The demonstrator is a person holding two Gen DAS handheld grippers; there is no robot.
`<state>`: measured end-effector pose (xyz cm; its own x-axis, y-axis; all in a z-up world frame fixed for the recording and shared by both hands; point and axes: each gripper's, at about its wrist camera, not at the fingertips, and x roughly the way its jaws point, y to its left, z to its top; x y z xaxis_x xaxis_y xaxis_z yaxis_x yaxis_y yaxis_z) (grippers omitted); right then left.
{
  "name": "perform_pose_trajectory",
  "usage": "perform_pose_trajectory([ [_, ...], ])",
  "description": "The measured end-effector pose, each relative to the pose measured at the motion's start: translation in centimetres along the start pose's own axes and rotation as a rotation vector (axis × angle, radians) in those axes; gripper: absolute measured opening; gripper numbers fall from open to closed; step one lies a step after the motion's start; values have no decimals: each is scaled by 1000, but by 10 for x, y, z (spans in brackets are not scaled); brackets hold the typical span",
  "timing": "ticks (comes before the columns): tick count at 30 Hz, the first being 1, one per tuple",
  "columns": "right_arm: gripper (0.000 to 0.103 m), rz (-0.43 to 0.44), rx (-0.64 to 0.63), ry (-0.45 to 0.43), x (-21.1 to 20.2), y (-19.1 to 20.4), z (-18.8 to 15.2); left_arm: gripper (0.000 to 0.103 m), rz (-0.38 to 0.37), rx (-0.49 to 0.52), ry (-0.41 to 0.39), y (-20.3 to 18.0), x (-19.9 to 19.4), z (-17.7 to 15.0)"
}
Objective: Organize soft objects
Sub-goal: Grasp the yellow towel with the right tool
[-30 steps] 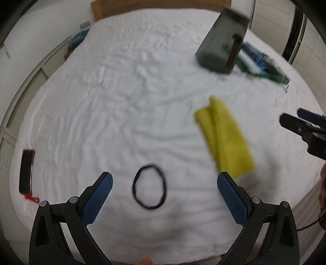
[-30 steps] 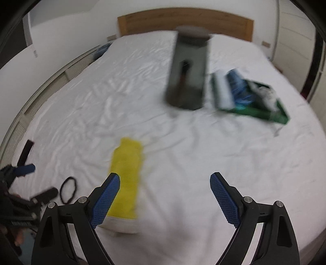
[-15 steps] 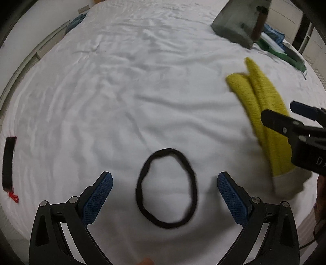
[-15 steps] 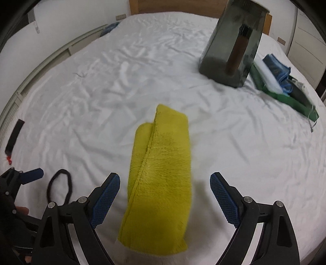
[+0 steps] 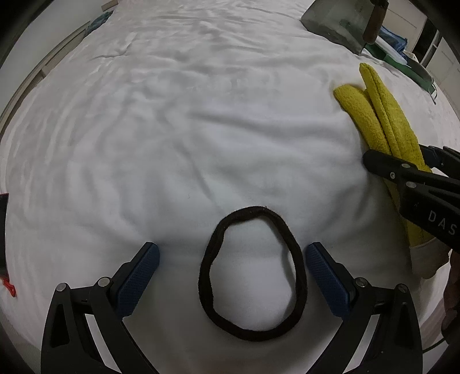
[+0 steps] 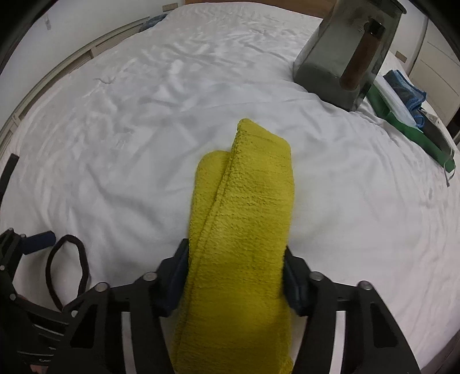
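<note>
Both tools have dropped toward the bed (image 5: 201, 120) since the earlier frame, and our right tool (image 6: 234, 276), then spread wide, is now closing on the yellow towel (image 6: 244, 201), its pads touching the towel's sides. Our left tool (image 5: 230, 259) stays spread, a pad on either side of the black hair band (image 5: 290, 238), which lies flat on the sheet. We read "DAS" (image 5: 441, 225) on the right tool's arm.

We see a wide bed (image 6: 143, 120) under a creased white sheet, a wooden headboard (image 6: 258, 2) at its far end, pale walls (image 6: 72, 17), cream cupboard doors (image 6: 440, 57) on our right, dim even light.
</note>
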<state>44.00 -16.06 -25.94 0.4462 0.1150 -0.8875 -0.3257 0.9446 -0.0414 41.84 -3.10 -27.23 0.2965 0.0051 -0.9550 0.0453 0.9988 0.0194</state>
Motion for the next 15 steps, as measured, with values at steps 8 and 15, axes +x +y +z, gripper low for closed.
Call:
perform_pose_trajectory([
  [8, 45, 4, -28, -6, -3, 0, -4, 101, 16, -13, -10, -9, 3, 0],
  [15, 41, 13, -42, -15, -4, -3, -7, 101, 18, -22, -35, -8, 1, -4],
])
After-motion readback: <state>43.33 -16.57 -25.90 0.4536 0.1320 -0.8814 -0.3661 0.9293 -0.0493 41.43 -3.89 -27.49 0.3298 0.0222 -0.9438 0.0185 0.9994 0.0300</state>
